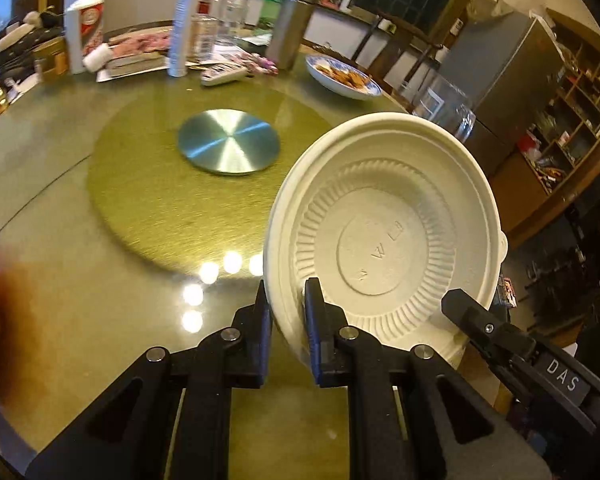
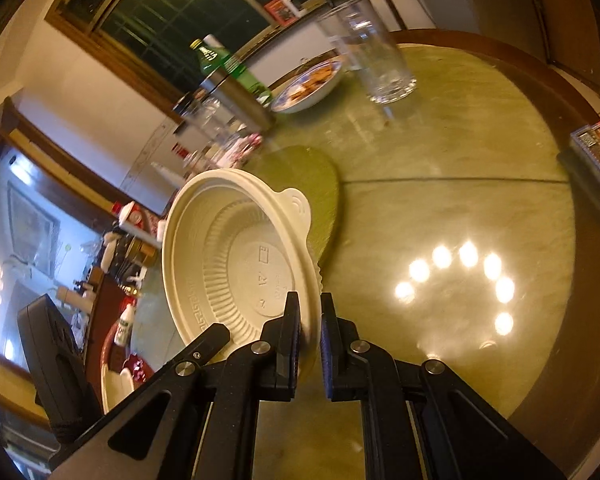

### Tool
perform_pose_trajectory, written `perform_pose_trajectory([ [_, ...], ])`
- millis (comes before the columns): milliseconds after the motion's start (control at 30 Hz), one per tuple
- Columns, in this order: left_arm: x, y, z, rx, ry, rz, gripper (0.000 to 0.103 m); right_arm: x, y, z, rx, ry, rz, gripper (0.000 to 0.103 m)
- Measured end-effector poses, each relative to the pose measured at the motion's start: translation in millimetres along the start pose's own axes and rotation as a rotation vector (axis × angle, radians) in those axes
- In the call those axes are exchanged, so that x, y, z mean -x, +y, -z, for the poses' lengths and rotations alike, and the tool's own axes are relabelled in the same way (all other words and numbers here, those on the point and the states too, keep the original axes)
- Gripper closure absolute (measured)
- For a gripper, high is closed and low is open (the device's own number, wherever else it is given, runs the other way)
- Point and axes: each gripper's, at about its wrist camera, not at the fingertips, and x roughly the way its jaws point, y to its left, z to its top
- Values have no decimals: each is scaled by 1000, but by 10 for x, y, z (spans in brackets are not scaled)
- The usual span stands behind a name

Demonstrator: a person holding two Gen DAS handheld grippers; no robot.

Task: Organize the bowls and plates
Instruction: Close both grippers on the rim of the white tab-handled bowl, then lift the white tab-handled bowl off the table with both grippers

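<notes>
My left gripper (image 1: 288, 312) is shut on the rim of a white disposable bowl (image 1: 384, 236), held on edge above the table with its inside facing the camera. The right gripper's finger (image 1: 472, 312) shows at the bowl's lower right rim. In the right wrist view my right gripper (image 2: 310, 320) is shut on the rim of a white disposable bowl (image 2: 236, 256) with a tab handle, tilted up off the table. It seems to be stacked bowls held from both sides; I cannot tell how many.
A glass table (image 2: 440, 200) has a green turntable (image 1: 160, 200) with a metal disc (image 1: 228, 146). A blue-rimmed plate of snacks (image 1: 342, 76), a clear glass (image 2: 368, 52), bottles (image 1: 182, 28) and a steel flask (image 1: 290, 26) stand at the far side. A small box (image 2: 594, 148) lies at the right edge.
</notes>
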Motion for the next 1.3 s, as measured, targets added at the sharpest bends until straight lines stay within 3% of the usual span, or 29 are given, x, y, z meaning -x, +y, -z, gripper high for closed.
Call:
perform_pose_trajectory([
  [567,684,690,288,99,-115,-8,89,120,789,529,142,11,-61,95],
  [1300,1110,986,408,131,-219,-23,89,260,1259,714,241,-10,-129,95],
])
